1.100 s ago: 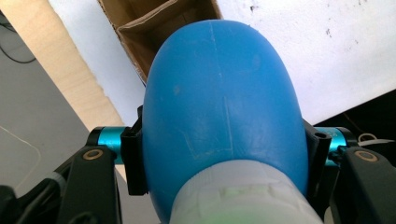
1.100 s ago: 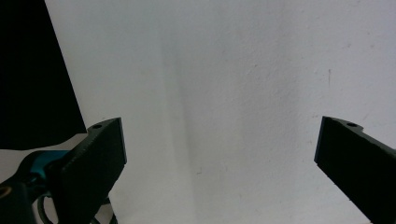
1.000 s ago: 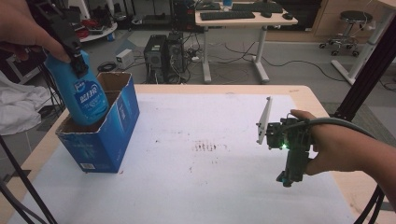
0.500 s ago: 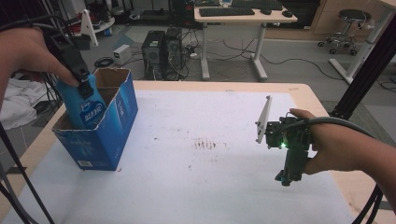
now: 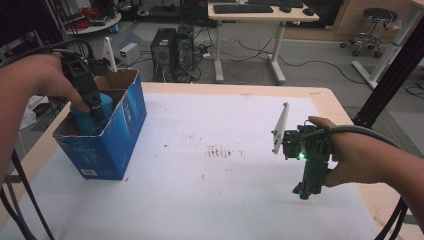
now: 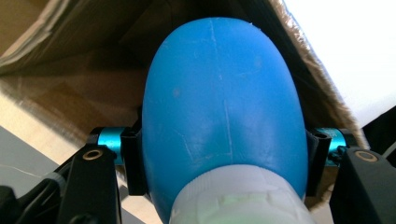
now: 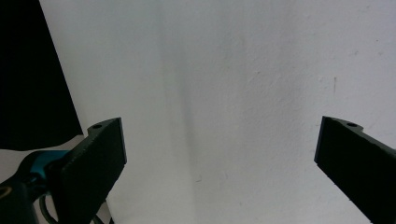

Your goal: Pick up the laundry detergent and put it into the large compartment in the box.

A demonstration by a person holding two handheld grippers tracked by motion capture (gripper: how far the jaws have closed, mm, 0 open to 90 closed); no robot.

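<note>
— Lower now: since a second ago your left gripper (image 5: 95,107) has carried the blue bottle (image 5: 92,117) from above the blue cardboard box (image 5: 107,145) down inside it, and from the high view little more than the bottle's top shows over the rim.

— Am I gripping it?

— Yes. In the left gripper view your two black jaws press against opposite sides of the blue bottle (image 6: 224,107), just above its white cap (image 6: 240,200), and the brown cardboard walls of the box (image 6: 70,60) stand around it. Whether the bottle's base touches the box floor, I cannot tell.

— Where does the box sit?

— At the left side of the white-covered table (image 5: 225,200), near the far left corner, open at the top, with one flap (image 5: 108,52) standing up behind your left hand (image 5: 42,80).

— And my right side?

— Your right hand (image 5: 360,157) holds the right gripper (image 5: 305,190) over the right part of the table, pointing down toward the sheet, much where it was a second ago. A green light glows on its body. In the right gripper view its jaws stand wide apart with nothing between them, above the bare white sheet (image 7: 233,93).
</note>
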